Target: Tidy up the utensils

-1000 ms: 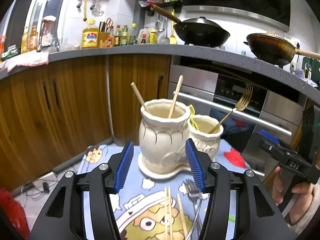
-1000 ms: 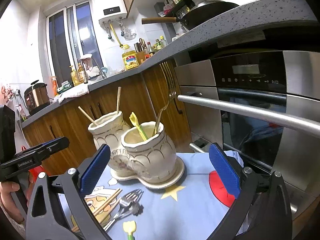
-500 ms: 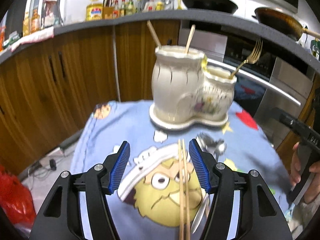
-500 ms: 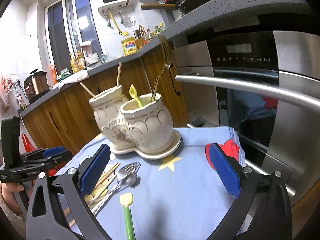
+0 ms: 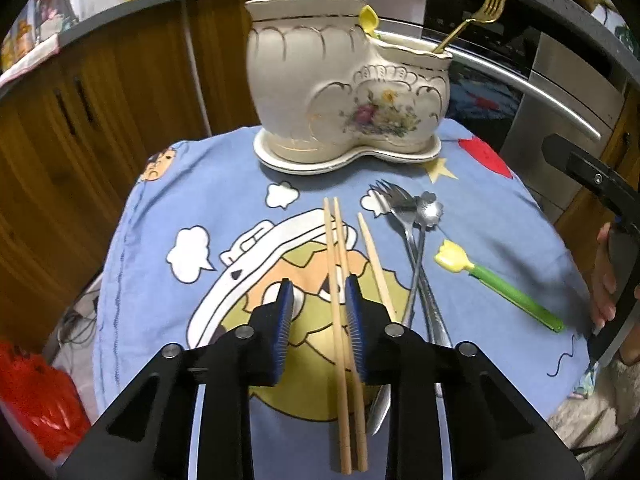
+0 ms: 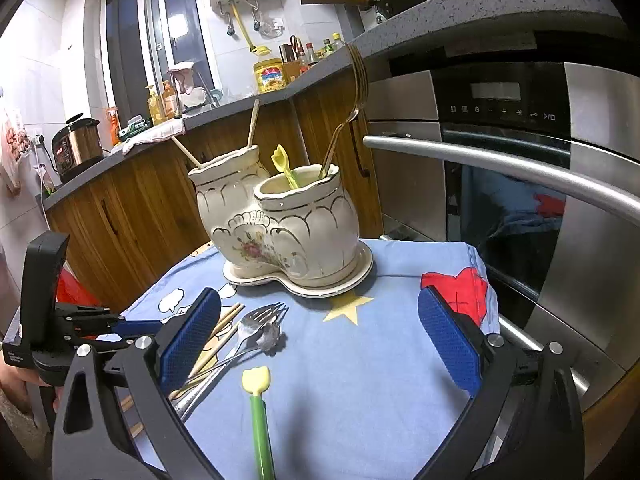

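Left claw point(image 5: 316, 300): low over the blue cartoon cloth point(image 5: 168, 208), its blue pads part-way apart, one on each side of a pair of wooden chopsticks point(image 5: 340, 280); the right pad lies against or just beside the pair, the left pad stands clear, so nothing is gripped.
Right claw point(image 6: 320, 340): spread wide above the cloth, holding nothing; the stem of the green spoon point(image 6: 258, 412) runs up between its fingers.
Holder point(image 5: 344, 80): a cream, boot-shaped ceramic holder with two openings and a flower print, upright on its own saucer at the far side of the cloth.
In the holder: two chopsticks point(image 6: 253, 124) lean in the taller opening; a yellow-tipped spoon point(image 6: 282, 164) and a gold fork point(image 5: 472, 12) stand in the lower one.
Loose chopsticks: the pair lies side by side, pointing toward the holder; a third single chopstick point(image 5: 374, 256) lies just to its right, angled slightly.
Fork and spoon: a silver fork point(image 5: 394, 208) and a flower-headed silver spoon point(image 5: 428, 210) lie right of the chopsticks, their handles crossing.
Green spoon: yellow tulip head, green stem, lying apart on the right of the cloth.
Counter: the cloth hides its surface entirely.
Behind: wooden cabinets point(image 5: 100, 100) and a steel oven point(image 6: 520, 152).
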Demonstrator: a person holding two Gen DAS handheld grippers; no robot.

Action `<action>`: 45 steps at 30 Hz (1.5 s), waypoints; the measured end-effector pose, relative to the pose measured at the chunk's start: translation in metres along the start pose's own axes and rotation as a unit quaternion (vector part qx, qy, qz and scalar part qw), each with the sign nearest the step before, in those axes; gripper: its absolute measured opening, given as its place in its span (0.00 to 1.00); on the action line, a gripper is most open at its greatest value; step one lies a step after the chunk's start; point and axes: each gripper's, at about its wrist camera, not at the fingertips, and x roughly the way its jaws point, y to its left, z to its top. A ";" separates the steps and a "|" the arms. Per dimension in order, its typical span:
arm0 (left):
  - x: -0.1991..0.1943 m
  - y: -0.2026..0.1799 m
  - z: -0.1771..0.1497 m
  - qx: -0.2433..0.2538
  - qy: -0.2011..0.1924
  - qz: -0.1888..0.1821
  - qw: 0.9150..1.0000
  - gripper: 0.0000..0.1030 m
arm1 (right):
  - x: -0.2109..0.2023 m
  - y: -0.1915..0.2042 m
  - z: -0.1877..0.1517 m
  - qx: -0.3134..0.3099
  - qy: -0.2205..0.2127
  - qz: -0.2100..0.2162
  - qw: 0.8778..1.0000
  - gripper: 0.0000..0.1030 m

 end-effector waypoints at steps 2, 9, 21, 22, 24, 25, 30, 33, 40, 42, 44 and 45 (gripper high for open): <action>0.003 -0.002 0.002 0.006 0.006 -0.003 1.000 0.22 | 0.000 0.000 0.000 -0.001 0.000 -0.001 1.000 0.95; 0.015 -0.008 0.001 0.023 0.031 0.010 0.999 0.15 | 0.000 0.001 0.000 -0.005 0.003 0.000 1.000 0.95; 0.025 -0.003 0.002 0.015 0.033 0.004 0.999 0.05 | 0.027 0.025 -0.006 -0.051 0.085 -0.011 0.995 0.70; 0.023 -0.002 0.000 0.012 0.029 0.001 0.999 0.05 | 0.032 0.028 -0.007 -0.058 0.097 -0.010 0.994 0.66; 0.019 0.003 -0.002 0.002 0.019 -0.009 1.000 0.05 | 0.042 0.032 -0.008 -0.066 0.118 -0.007 0.991 0.52; 0.016 0.005 -0.003 -0.002 0.015 -0.014 1.000 0.05 | 0.046 0.033 -0.008 -0.068 0.127 -0.004 0.990 0.48; 0.005 0.012 -0.004 -0.013 -0.004 -0.024 1.000 0.05 | 0.070 0.035 -0.012 -0.063 0.174 0.022 0.983 0.34; 0.002 0.014 -0.003 -0.016 -0.010 -0.028 0.999 0.05 | 0.082 0.034 -0.013 -0.051 0.197 0.034 0.979 0.29; 0.000 0.015 -0.002 -0.020 -0.019 -0.033 0.999 0.05 | 0.096 0.030 -0.013 -0.027 0.227 0.064 0.971 0.11; -0.002 0.017 -0.003 -0.023 -0.023 -0.032 0.999 0.05 | 0.093 0.030 -0.012 -0.027 0.222 0.063 0.973 0.06; -0.004 0.019 -0.002 -0.026 -0.029 -0.032 0.999 0.05 | 0.087 0.029 -0.010 -0.028 0.210 0.058 0.976 0.05; -0.007 0.020 -0.001 -0.028 -0.036 -0.034 0.998 0.05 | 0.083 0.029 -0.008 -0.031 0.202 0.053 0.977 0.05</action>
